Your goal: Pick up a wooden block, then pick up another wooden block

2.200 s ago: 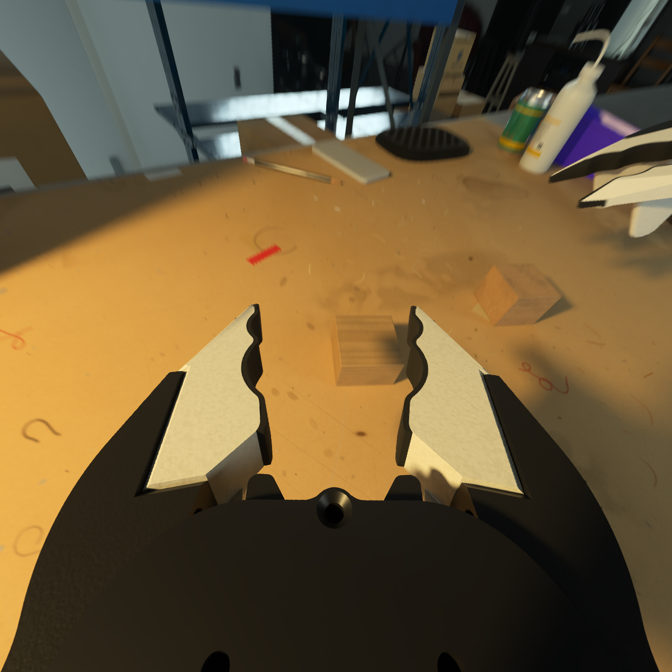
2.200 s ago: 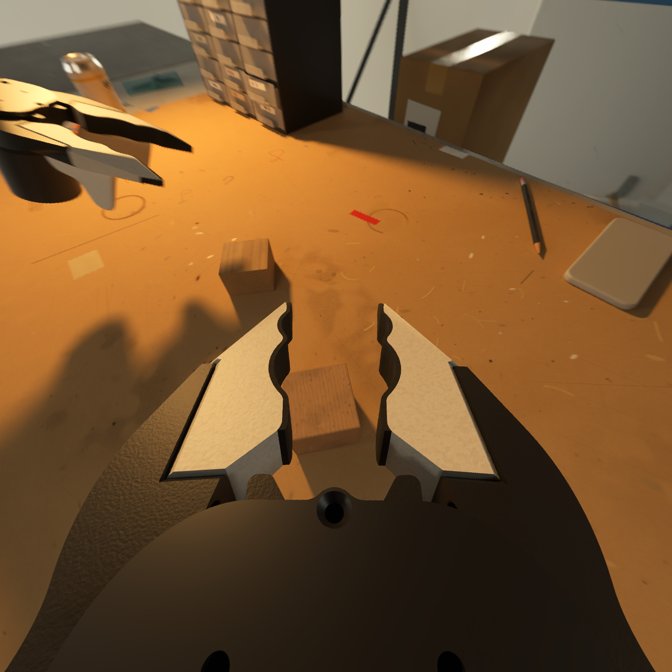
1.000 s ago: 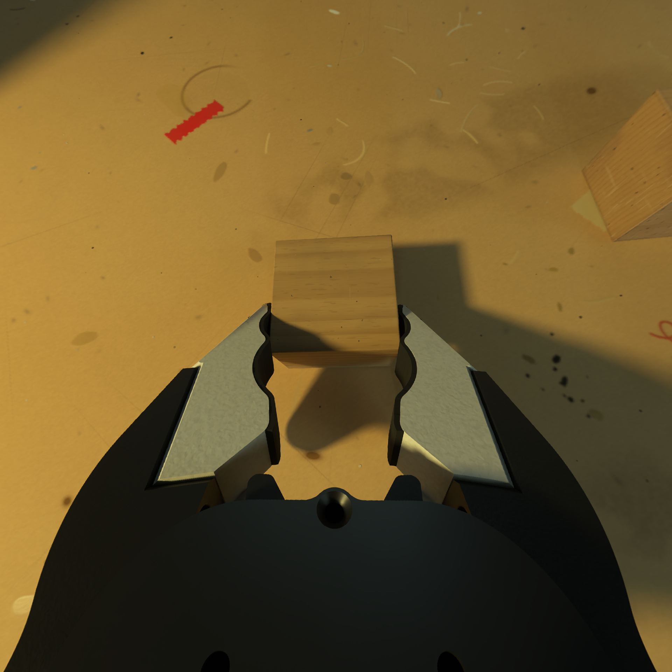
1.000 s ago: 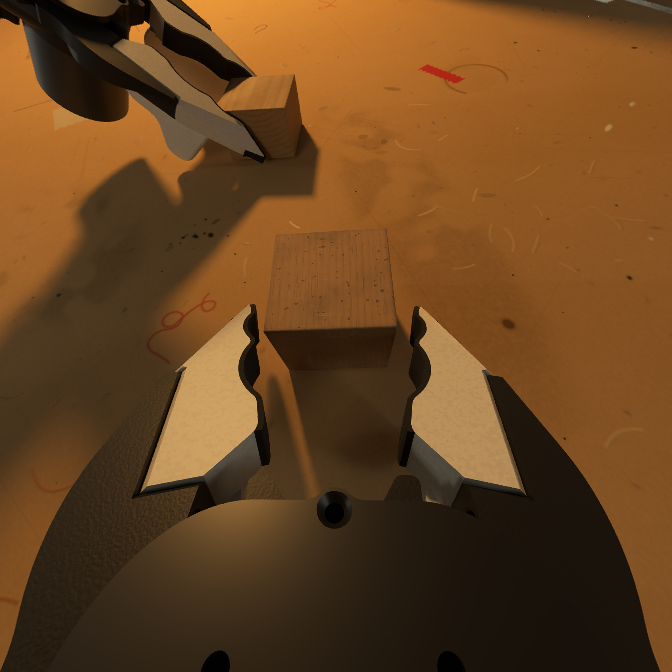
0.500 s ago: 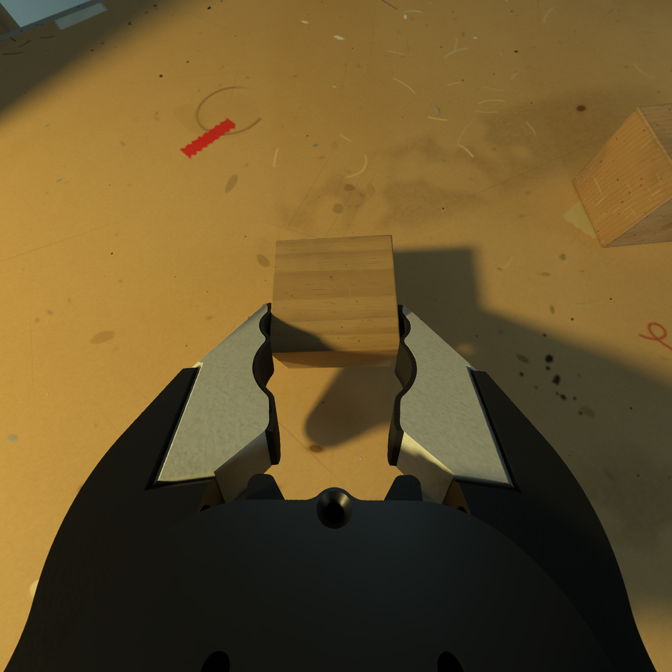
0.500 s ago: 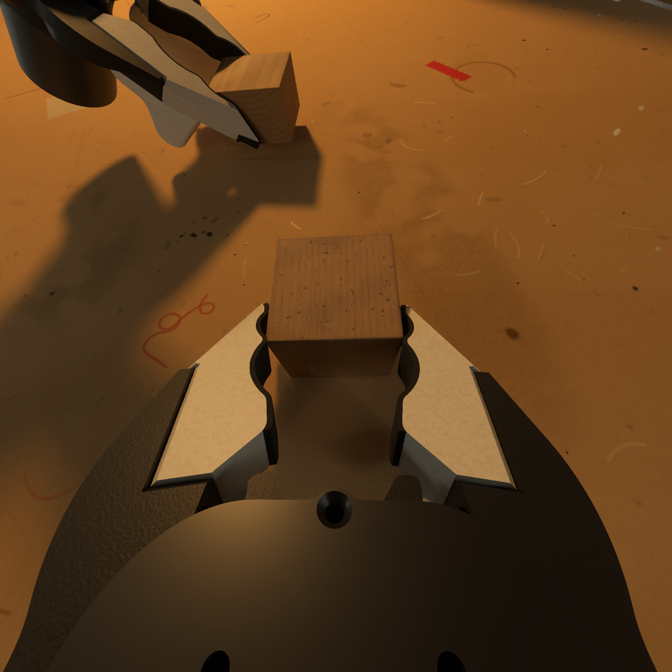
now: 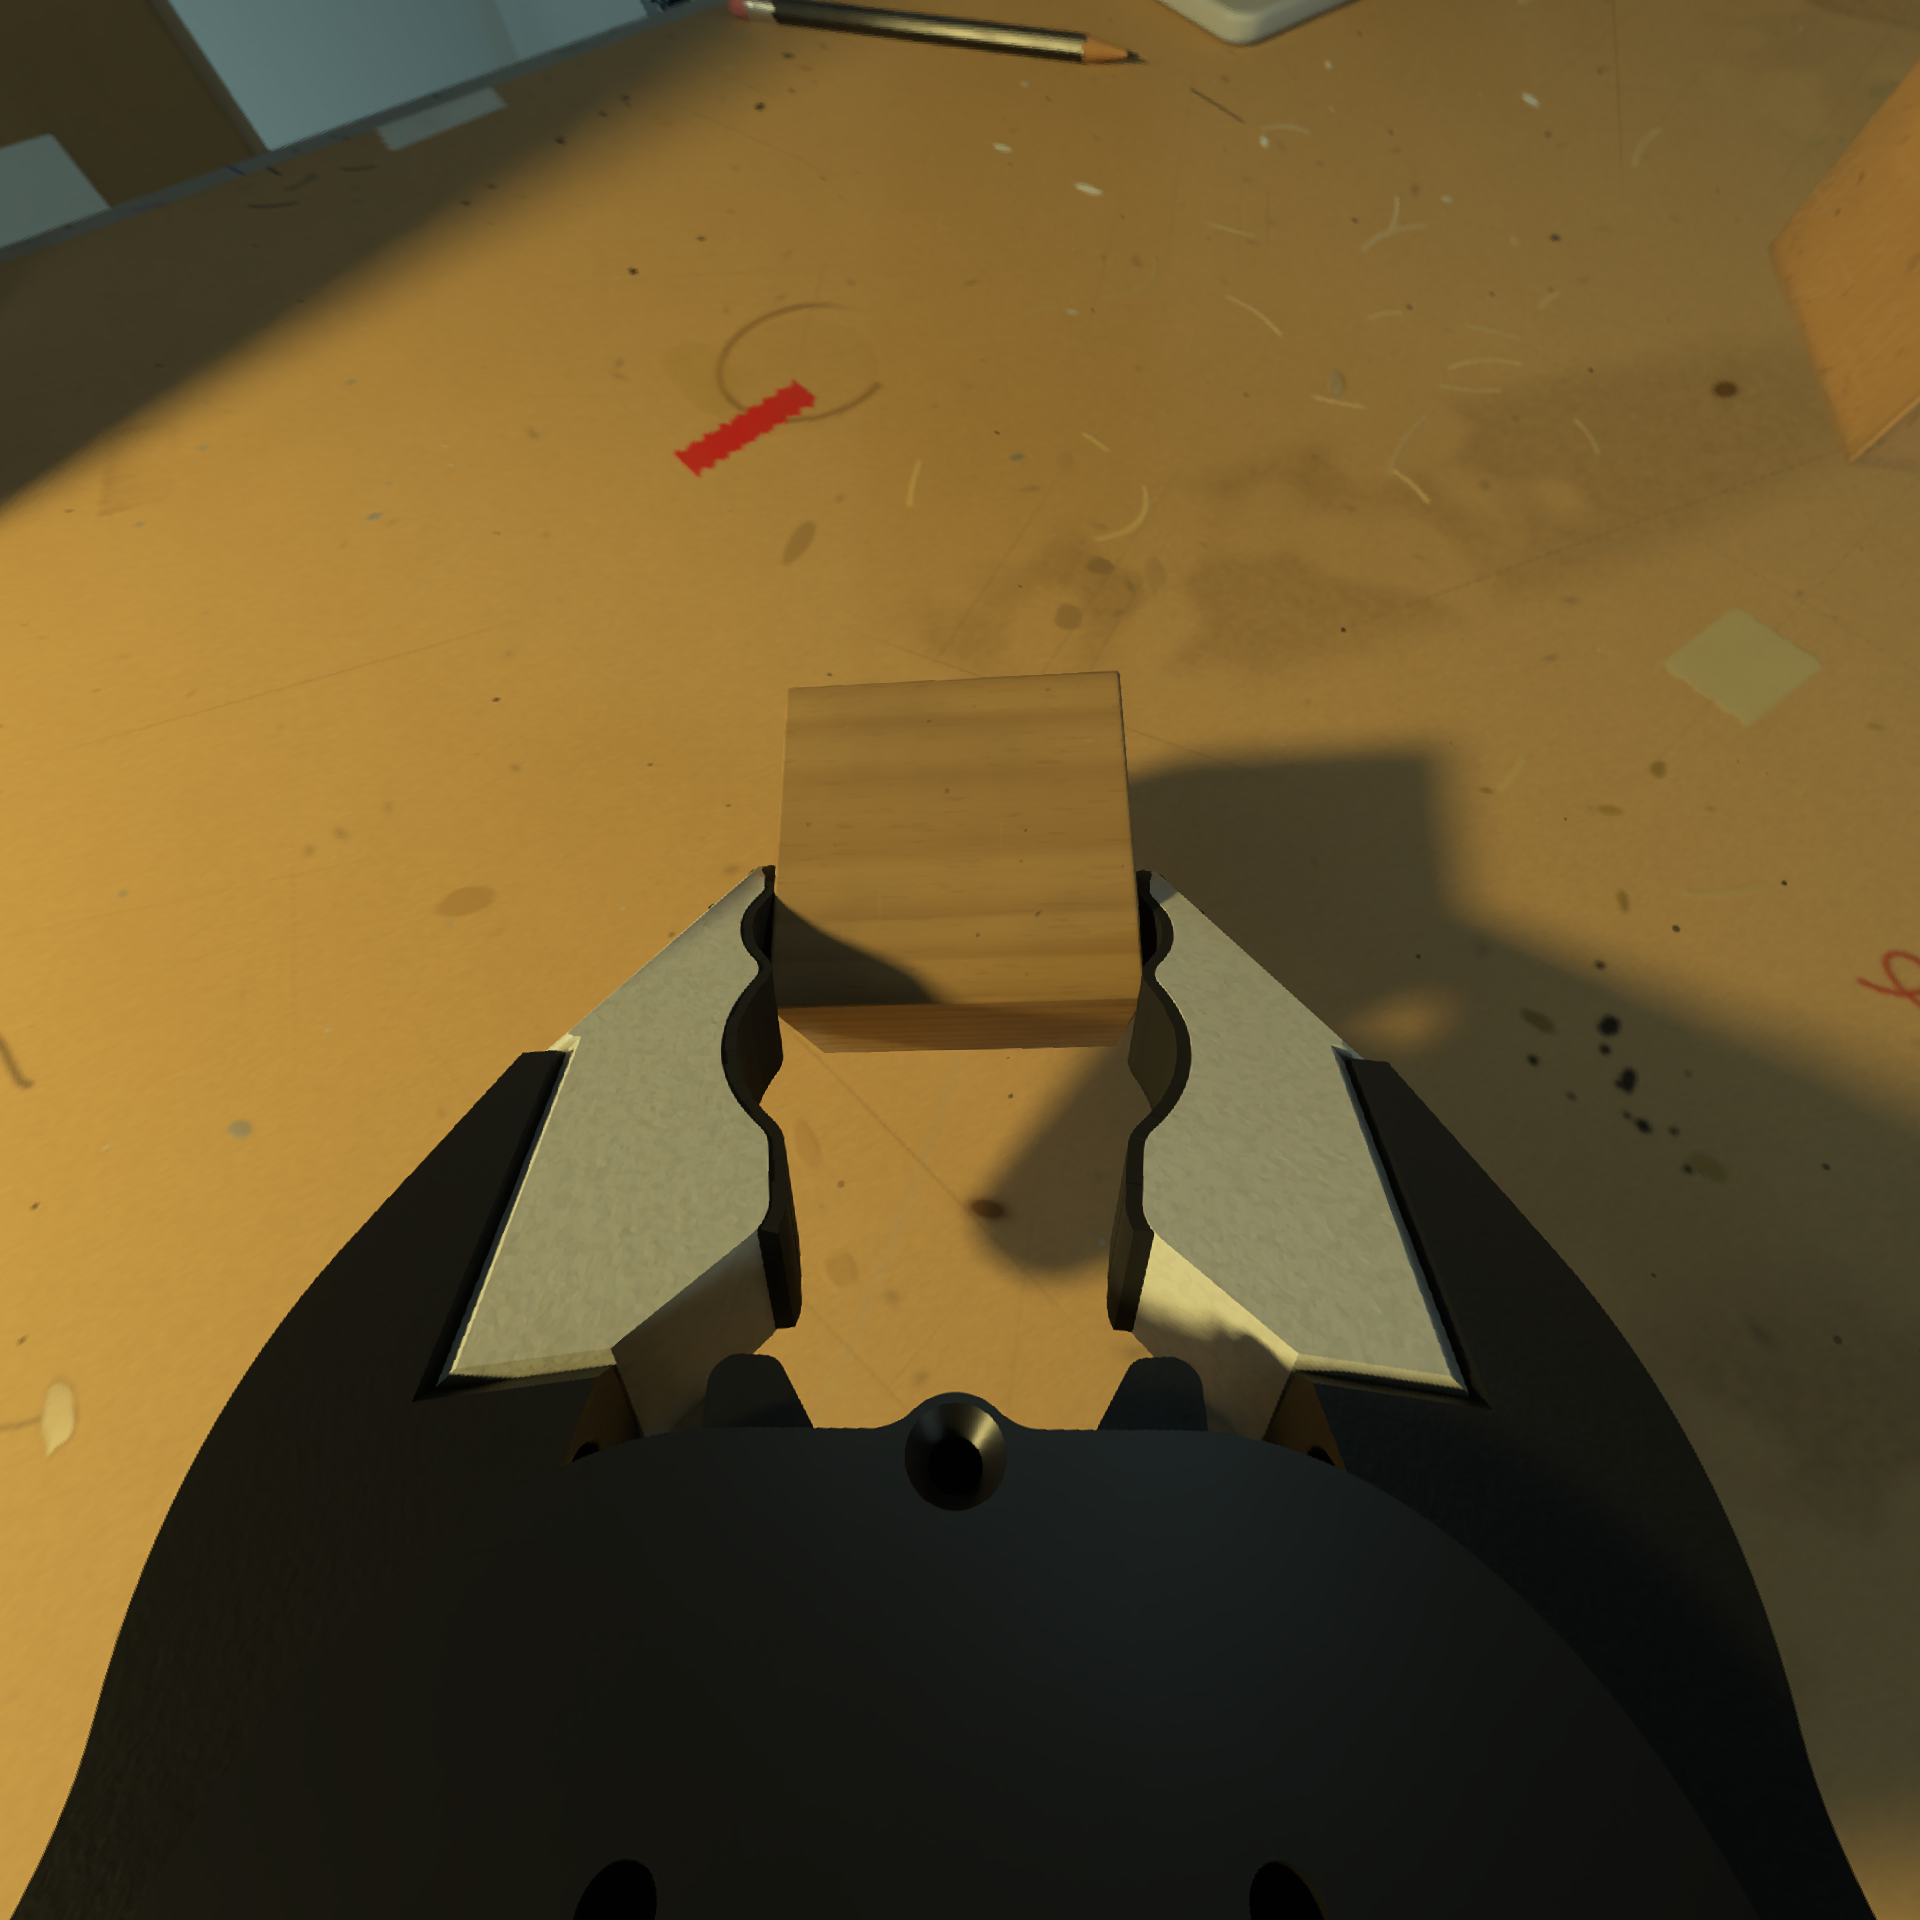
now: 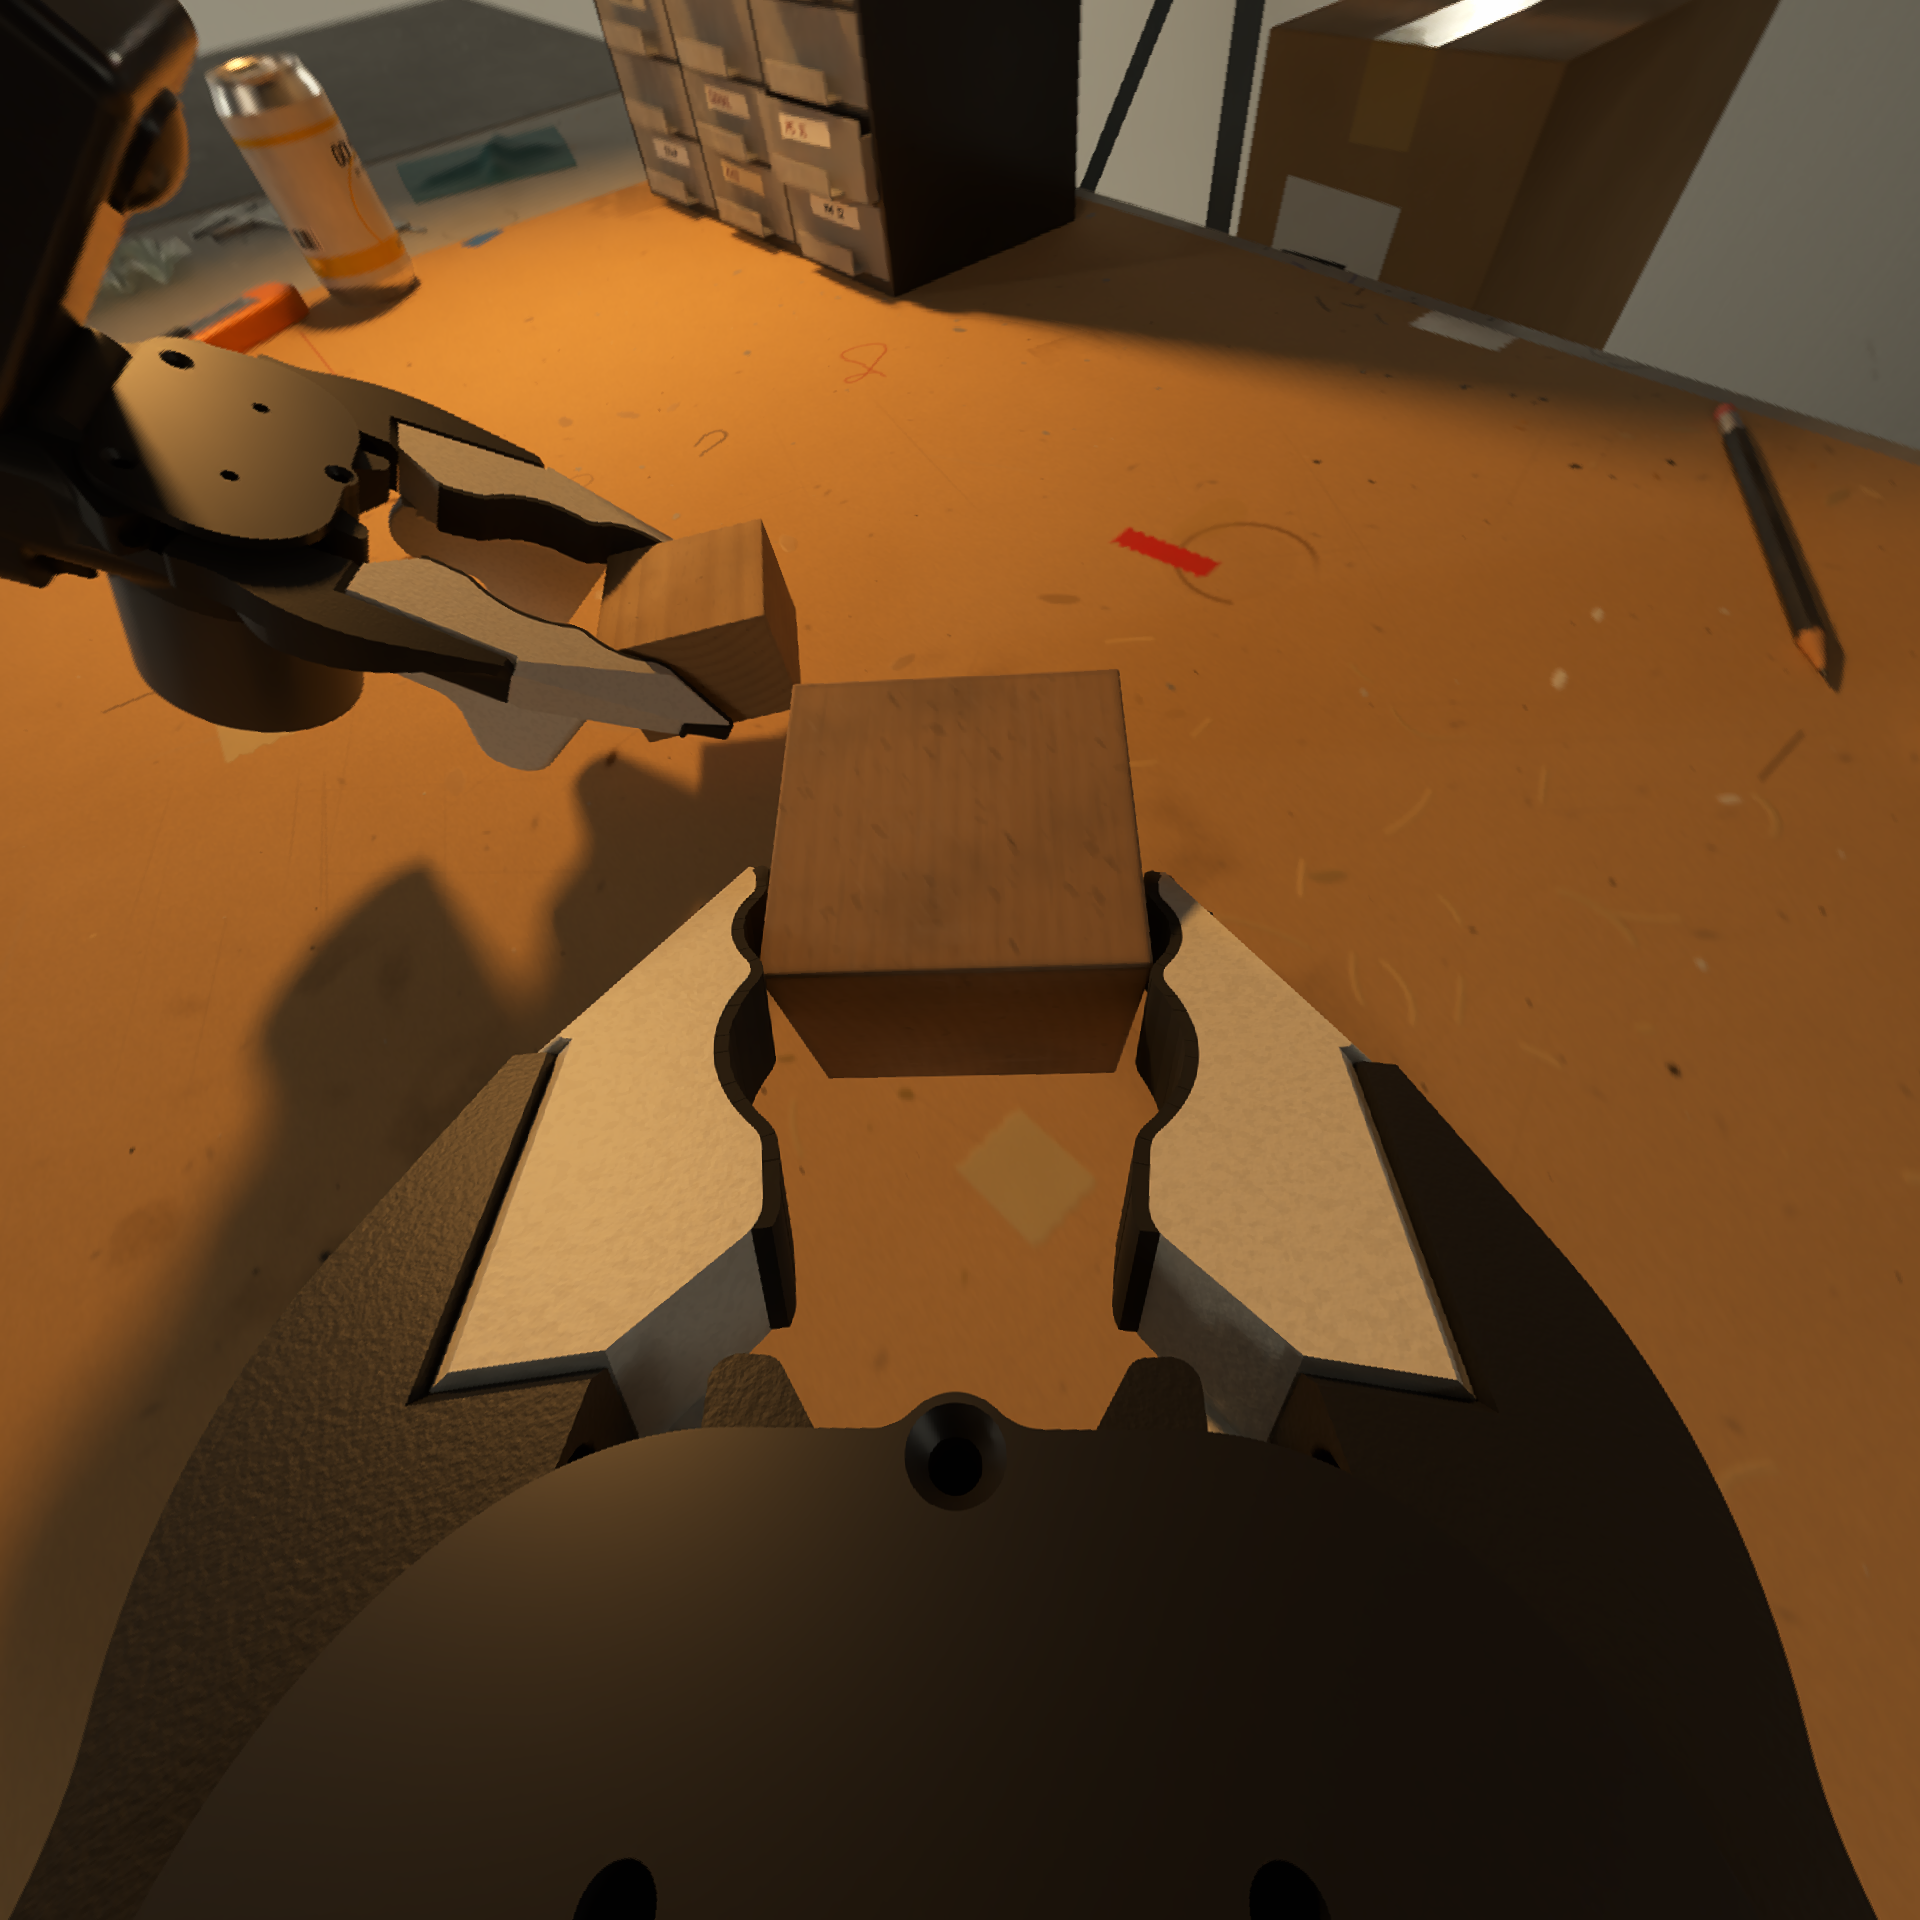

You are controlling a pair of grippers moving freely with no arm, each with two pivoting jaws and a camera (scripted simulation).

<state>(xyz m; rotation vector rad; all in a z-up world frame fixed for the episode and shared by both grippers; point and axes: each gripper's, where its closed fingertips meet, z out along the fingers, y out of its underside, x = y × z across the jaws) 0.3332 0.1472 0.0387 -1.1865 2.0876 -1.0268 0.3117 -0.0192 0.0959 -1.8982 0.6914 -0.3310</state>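
Observation:
My left gripper is shut on a light wooden block and holds it above the tabletop, its shadow falling to the right. My right gripper is shut on a darker wooden block and holds it clear of the table too. In the right wrist view the left gripper shows at the left with its block between its fingertips. In the left wrist view a corner of the right gripper's block shows at the right edge.
On the orange tabletop lie a pencil, a red tape strip, an orange tool and a can. A drawer cabinet and a cardboard box stand at the far edge. A pencil shows in the left wrist view.
Both grippers have risen with their blocks. The right gripper's block has left the table. The table looks farther off and more of the far edge shows in both views.

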